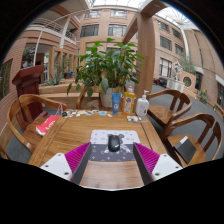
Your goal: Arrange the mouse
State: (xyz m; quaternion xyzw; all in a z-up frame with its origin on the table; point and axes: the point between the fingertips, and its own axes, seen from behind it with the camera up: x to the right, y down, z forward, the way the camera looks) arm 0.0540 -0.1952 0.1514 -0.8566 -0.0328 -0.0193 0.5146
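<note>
gripper [112, 158] is spread wide and holding nothing, the mouse [114, 143] sits on its grey mat [100, 139] on the counter [70, 130] just ahead between the fingers, probably lined up for a grab.

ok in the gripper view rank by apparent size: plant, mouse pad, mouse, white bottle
1. plant
2. mouse pad
3. white bottle
4. mouse
The pad and mouse are nearer the camera, so true sizes may differ.

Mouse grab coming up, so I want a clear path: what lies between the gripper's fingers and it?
Nothing: in the gripper view the mouse sits on its mat between the open gripper fingers.
</note>
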